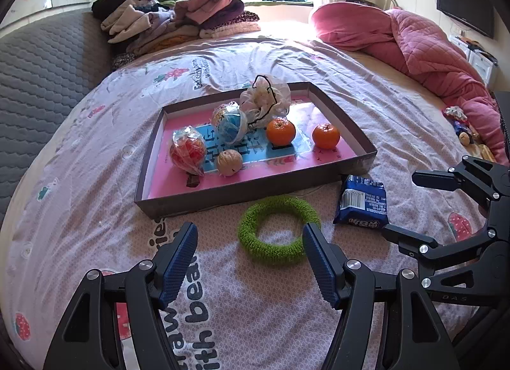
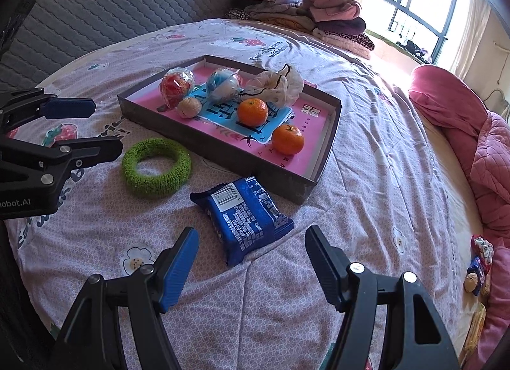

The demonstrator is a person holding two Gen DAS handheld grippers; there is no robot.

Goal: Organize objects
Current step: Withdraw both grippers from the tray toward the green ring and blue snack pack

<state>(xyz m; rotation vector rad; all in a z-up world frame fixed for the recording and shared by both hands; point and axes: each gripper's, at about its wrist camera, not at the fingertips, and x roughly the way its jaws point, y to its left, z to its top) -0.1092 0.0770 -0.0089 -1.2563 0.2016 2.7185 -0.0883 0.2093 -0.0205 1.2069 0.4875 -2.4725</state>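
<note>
A shallow brown tray [image 1: 242, 193] [image 2: 223, 159] with a pink floor lies on the bedspread. It holds two oranges [image 1: 280, 131] [image 2: 287, 139], a red wrapped ball [image 1: 187, 153], a blue wrapped ball [image 1: 229, 123], a tan ball [image 1: 229, 163] and a white mesh bundle [image 1: 266, 100]. In front of the tray lie a green knitted ring [image 1: 280, 255] [image 2: 153, 185] and a blue snack packet [image 1: 361, 204] [image 2: 245, 217]. My left gripper [image 1: 251, 229] [image 2: 107, 126] stands open just short of the ring. Open too, my right gripper [image 2: 251, 231] [image 1: 398, 202] hangs over the packet's near end, holding nothing.
Folded clothes [image 1: 178, 19] are piled at the far end of the bed by the window. A pink quilt [image 1: 414, 45] is heaped along the right side, with small toys [image 1: 462, 127] beside it. A grey padded headboard [image 1: 41, 83] borders the left. A television [image 1: 462, 3] hangs on the right wall.
</note>
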